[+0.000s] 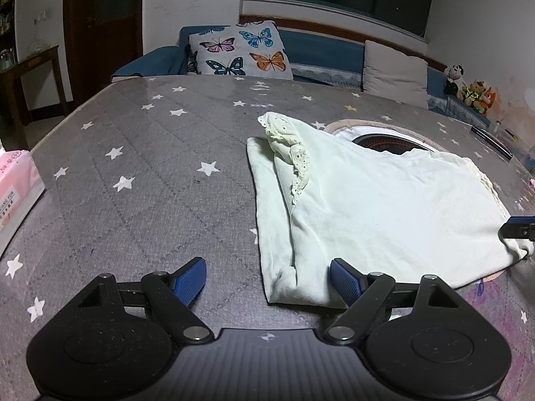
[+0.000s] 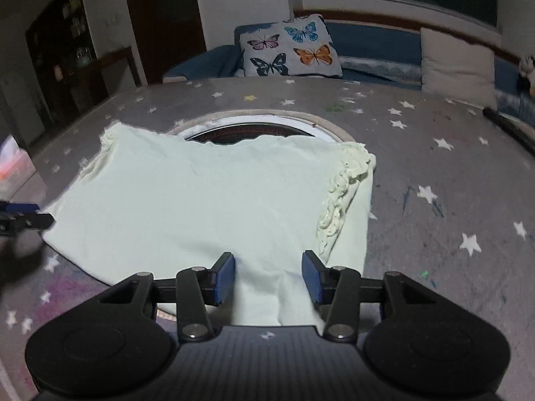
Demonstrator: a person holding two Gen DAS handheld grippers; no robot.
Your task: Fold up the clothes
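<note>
A pale mint cotton top with lace-trimmed sleeves (image 1: 384, 207) lies flat on the grey star-printed quilted table cover (image 1: 150, 167), partly over a round rimmed opening (image 2: 260, 127). The left gripper (image 1: 267, 280) stands wide apart at the garment's near left corner. The right gripper (image 2: 267, 277) is also apart, straddling a raised fold of the near hem.
</note>
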